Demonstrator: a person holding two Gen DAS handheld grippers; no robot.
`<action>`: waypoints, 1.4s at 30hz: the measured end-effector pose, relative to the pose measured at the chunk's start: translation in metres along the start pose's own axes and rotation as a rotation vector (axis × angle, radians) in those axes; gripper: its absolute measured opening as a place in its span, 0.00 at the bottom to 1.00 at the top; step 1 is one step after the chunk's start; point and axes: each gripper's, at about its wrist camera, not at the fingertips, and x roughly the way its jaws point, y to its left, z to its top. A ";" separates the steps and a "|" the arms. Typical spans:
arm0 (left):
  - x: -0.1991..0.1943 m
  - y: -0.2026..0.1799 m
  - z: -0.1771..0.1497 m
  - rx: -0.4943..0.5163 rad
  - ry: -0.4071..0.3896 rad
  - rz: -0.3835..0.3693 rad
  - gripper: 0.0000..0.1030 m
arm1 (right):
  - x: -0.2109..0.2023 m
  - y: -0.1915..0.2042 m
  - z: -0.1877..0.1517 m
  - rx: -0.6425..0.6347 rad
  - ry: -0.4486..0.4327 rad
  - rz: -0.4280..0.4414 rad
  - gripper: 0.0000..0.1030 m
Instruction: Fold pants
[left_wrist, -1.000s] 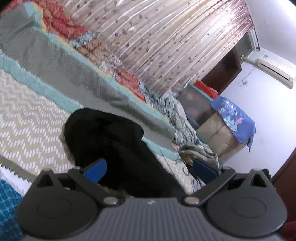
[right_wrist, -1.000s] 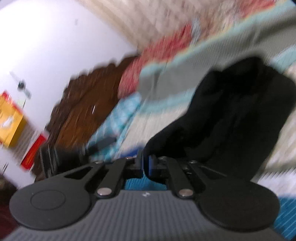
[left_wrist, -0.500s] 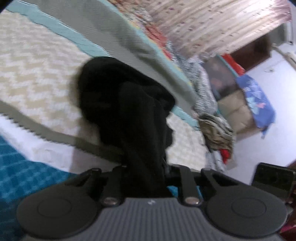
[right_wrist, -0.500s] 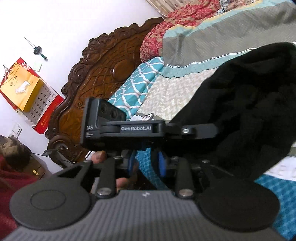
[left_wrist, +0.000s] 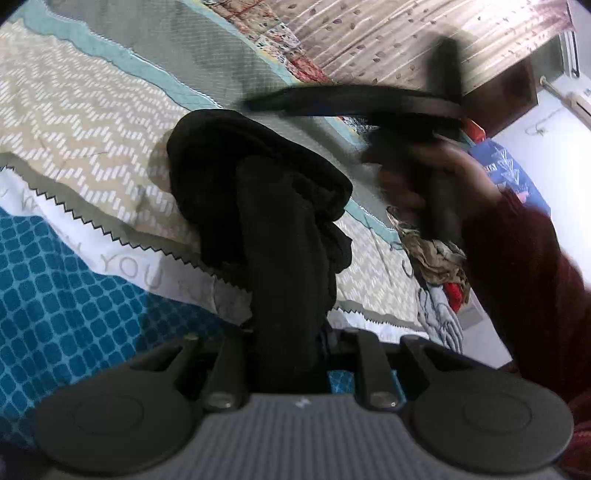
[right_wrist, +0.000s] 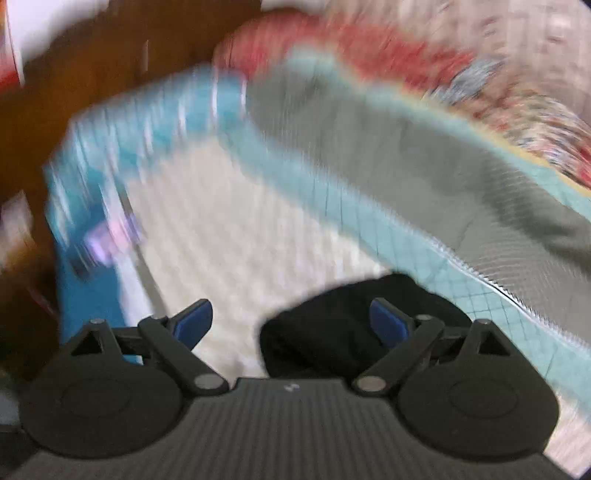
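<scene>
We found the left tool (left_wrist: 291, 354) pinching the black pants (left_wrist: 258, 192) bunched on the bed (left_wrist: 92, 122); the right tool (right_wrist: 291, 321) stood spread above them.

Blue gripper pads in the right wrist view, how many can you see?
2. One blue pad sits over the pale bedspread; the other is over the black pants. The right gripper is open, holding nothing.
</scene>
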 end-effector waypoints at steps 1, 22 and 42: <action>0.000 0.000 0.000 0.006 0.000 0.000 0.16 | 0.025 0.009 0.001 -0.079 0.070 -0.035 0.90; -0.166 -0.064 0.091 0.206 -0.519 0.079 0.14 | -0.310 -0.135 -0.175 0.999 -0.804 -0.100 0.15; -0.057 -0.012 0.085 0.059 -0.296 0.202 0.14 | -0.230 -0.120 -0.370 1.277 -0.433 -0.541 0.48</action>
